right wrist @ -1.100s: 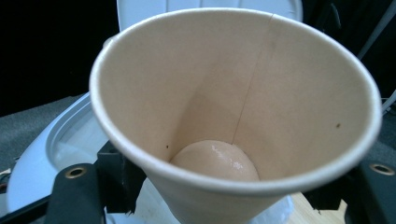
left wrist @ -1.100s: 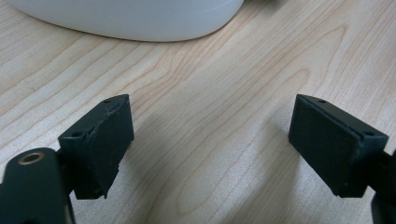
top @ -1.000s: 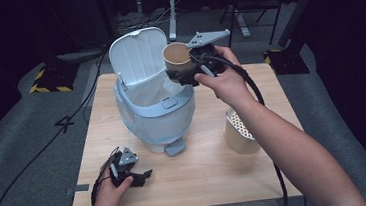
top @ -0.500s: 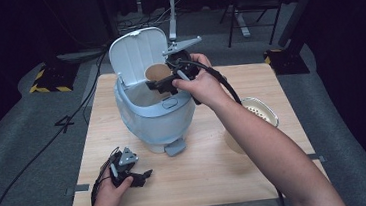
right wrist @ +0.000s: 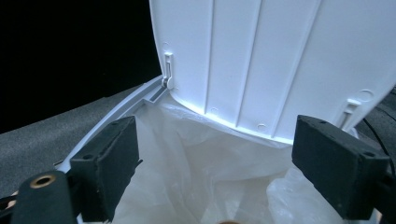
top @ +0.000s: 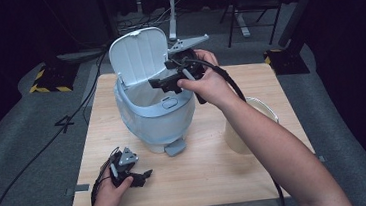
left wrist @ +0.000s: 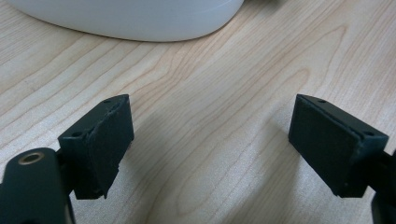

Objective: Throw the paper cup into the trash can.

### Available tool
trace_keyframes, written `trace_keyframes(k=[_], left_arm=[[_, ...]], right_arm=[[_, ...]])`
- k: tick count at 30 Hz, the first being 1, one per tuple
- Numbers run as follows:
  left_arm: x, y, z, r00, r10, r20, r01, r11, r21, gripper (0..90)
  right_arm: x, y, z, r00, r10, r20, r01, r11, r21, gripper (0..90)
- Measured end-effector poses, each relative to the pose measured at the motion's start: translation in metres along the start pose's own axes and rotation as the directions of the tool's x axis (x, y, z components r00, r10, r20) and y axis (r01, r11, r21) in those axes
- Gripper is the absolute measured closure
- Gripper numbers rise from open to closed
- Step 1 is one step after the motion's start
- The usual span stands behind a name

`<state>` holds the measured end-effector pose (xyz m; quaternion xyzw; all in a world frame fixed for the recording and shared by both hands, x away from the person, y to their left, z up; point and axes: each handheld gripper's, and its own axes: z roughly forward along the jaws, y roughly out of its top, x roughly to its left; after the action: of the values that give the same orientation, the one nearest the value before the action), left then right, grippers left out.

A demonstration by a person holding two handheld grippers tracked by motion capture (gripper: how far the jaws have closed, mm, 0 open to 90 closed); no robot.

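Two grippers: one in each of the person's hands; notes start at the working one.
Right gripper (top: pixel 158 83): jaws stand partly apart with nothing between them and have just been closing a little; it holds nothing.
Right gripper's place: over the mouth of the bin (top: pixel 157 120), pointing in under the raised lid (top: pixel 139 56).
Liner (right wrist: pixel 196 172): clear plastic, crumpled, draped inside the rim.
Brown sliver (right wrist: pixel 226 221): low in the liner at the bottom edge of the right gripper view; too little shows to name it.
Left gripper (top: pixel 144 175): jaws wide apart, empty, lying on the table (top: pixel 203 181) near its front left, well apart from the bin.
Bin's place: back-centre of the table, lid tipped up and back, foot pedal (top: pixel 175 146) facing the person.
Cream tub (top: pixel 236 136): right of the bin, partly behind the right forearm.
Step in hand: judged a drop into the bin, release done.
Next move: lift the right gripper back and clear of the lid without snagging the liner, then shut the lid or fetch the next piece.
Writing: none legible on bin, lid or grippers; a floor mark (top: pixel 65 123) left of the table reads like a 4.
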<state>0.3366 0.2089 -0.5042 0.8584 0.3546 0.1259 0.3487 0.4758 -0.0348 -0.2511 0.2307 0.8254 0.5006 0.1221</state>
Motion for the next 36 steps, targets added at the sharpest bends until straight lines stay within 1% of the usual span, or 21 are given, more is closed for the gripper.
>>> trace_keyframes(k=[2, 3, 9, 10, 11, 13, 14, 15, 17, 18, 19, 20, 21, 23, 26, 27, 28, 29, 32, 33, 36], left_arm=[[0.000, 0.000, 0.000, 1.0000, 0.000, 0.000, 0.000, 1.0000, 0.000, 14.7], [0.000, 0.000, 0.000, 1.0000, 0.000, -0.001, 0.000, 1.0000, 0.000, 14.7], [0.000, 0.000, 0.000, 1.0000, 0.000, -0.001, 0.000, 1.0000, 0.000, 14.7], [0.000, 0.000, 0.000, 1.0000, 0.000, -0.001, 0.000, 1.0000, 0.000, 14.7], [0.000, 0.000, 0.000, 1.0000, 0.000, -0.001, 0.000, 1.0000, 0.000, 14.7], [0.000, 0.000, 0.000, 1.0000, 0.000, -0.003, 0.000, 1.0000, 0.000, 14.7], [0.000, 0.000, 0.000, 1.0000, 0.000, -0.003, 0.000, 1.0000, 0.000, 14.7], [0.000, 0.000, 0.000, 1.0000, 0.002, -0.003, -0.002, 1.0000, -0.001, 14.7], [0.000, 0.000, 0.000, 1.0000, 0.003, -0.004, -0.003, 1.0000, 0.001, 14.7], [0.000, 0.000, 0.000, 1.0000, 0.002, -0.003, -0.002, 1.0000, 0.000, 14.7], [0.000, 0.000, 0.000, 1.0000, 0.003, -0.003, -0.003, 1.0000, 0.000, 14.7], [0.000, 0.000, 0.000, 1.0000, 0.003, -0.003, -0.003, 1.0000, 0.000, 14.7], [0.000, 0.000, 0.000, 1.0000, 0.002, -0.003, -0.002, 1.0000, 0.000, 14.7], [0.000, 0.000, 0.000, 1.0000, 0.002, -0.003, -0.002, 1.0000, 0.000, 14.7], [0.000, 0.000, 0.000, 1.0000, 0.002, -0.003, -0.002, 1.0000, 0.000, 14.7], [0.000, 0.000, 0.000, 1.0000, 0.002, -0.004, -0.002, 1.0000, 0.001, 14.7], [0.000, 0.000, 0.000, 1.0000, 0.002, -0.004, -0.002, 1.0000, 0.001, 14.7], [0.000, 0.000, 0.000, 1.0000, 0.003, -0.003, -0.003, 1.0000, 0.000, 14.7], [0.000, 0.000, 0.000, 1.0000, 0.003, -0.003, -0.003, 1.0000, 0.000, 14.7], [0.000, 0.000, 0.000, 1.0000, 0.003, -0.004, -0.003, 1.0000, 0.001, 14.7], [0.000, 0.000, 0.000, 1.0000, 0.003, -0.003, -0.003, 1.0000, 0.000, 14.7]], right_arm=[[0.000, 0.000, -0.004, 1.0000, -0.002, 0.000, 0.002, 1.000, -0.004, 15.3], [-0.001, 0.000, -0.013, 1.0000, -0.008, 0.000, 0.008, 1.000, -0.011, 15.3], [-0.005, -0.003, -0.045, 0.9999, -0.016, -0.001, 0.016, 0.999, -0.044, 15.3], [-0.005, -0.003, -0.045, 0.9999, -0.016, -0.001, 0.016, 0.999, -0.044, 15.3], [-0.005, -0.004, -0.050, 0.9999, -0.011, 0.002, 0.011, 0.999, -0.049, 15.3], [-0.008, -0.011, -0.068, 0.9998, -0.021, 0.007, 0.021, 0.998, -0.052, 15.3], [-0.008, -0.011, -0.068, 0.9998, -0.021, 0.007, 0.021, 0.998, -0.052, 15.3], [-0.010, -0.017, -0.079, 0.9997, -0.017, 0.015, 0.018, 0.999, -0.050, 15.3], [-0.011, -0.025, -0.090, 0.9992, -0.025, 0.031, 0.026, 0.999, -0.044, 15.3], [-0.011, -0.025, -0.090, 0.9992, -0.025, 0.031, 0.026, 0.999, -0.044, 15.3], [-0.012, -0.029, -0.096, 0.9989, -0.029, 0.037, 0.030, 0.999, -0.040, 15.4], [-0.014, -0.036, -0.106, 0.9986, -0.028, 0.045, 0.030, 0.999, -0.040, 15.3], [-0.014, -0.039, -0.110, 0.9985, -0.024, 0.049, 0.026, 0.999, -0.041, 15.4], [-0.016, -0.046, -0.121, 0.9978, -0.013, 0.064, 0.016, 0.999, -0.046, 15.4], [-0.018, -0.054, -0.132, 0.9979, -0.001, 0.065, 0.005, 0.999, -0.049, 15.3], [-0.021, -0.065, -0.145, 0.9964, 0.009, 0.084, -0.005, 0.999, -0.049, 15.4], [-0.021, -0.065, -0.145, 0.9964, 0.009, 0.084, -0.005, 0.999, -0.049, 15.4], [-0.025, -0.074, -0.156, 0.9950, 0.021, 0.097, -0.015, 0.998, -0.055, 15.4], [-0.030, -0.089, -0.172, 0.9918, 0.041, 0.121, -0.034, 0.997, -0.067, 15.4], [-0.030, -0.089, -0.172, 0.9918, 0.041, 0.121, -0.034, 0.997, -0.067, 15.4], [-0.036, -0.107, -0.185, 0.9882, 0.063, 0.140, -0.054, 0.996, -0.064, 15.4]])
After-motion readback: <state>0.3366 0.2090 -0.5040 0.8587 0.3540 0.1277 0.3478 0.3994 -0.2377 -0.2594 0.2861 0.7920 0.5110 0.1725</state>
